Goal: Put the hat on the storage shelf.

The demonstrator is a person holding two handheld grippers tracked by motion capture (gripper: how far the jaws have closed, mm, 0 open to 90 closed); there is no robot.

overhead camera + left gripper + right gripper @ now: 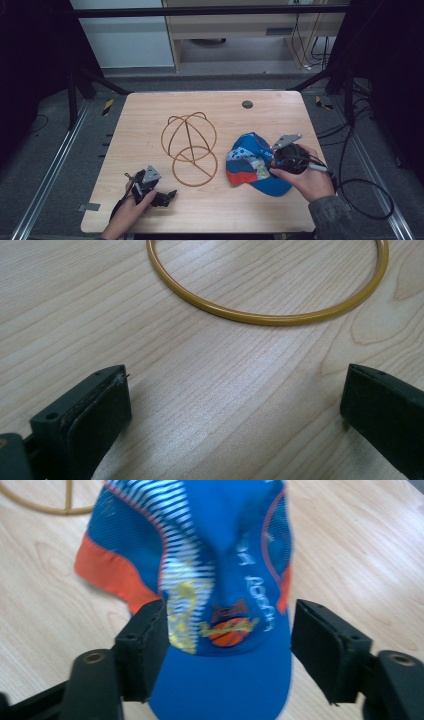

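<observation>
1. Pale wooden table [150, 210] under me, dark room all around, and both my tongs are down low over it.
2. Right gripper [227, 640] first: jaws spread apart, straddling the front of the blue cap [220, 580], one pad at each side of the crown just above the brim. Released, nothing pinched; whether the pads brush the cloth I can't tell.
3. Left gripper [235, 415]: jaws wide apart too, empty, bare wood between them.
4. Outward from there: the cap [252, 162] lies on the right side of the table, orange trim toward the middle, and the wire hat stand [190, 147] lies tipped over beside it at the centre, apart from the cap. Its base ring [270, 300] sits just ahead of my left jaws.
5. Progress, as I judge it: early. Cap not yet gripped, stand not yet upright, cap not on it. All the real work remains.
6. Pose: right hand [305, 177] wraps its tool from the near right, pointing left at the cap. Left hand [127, 212] rests near the front edge, tool aimed at the stand.
</observation>
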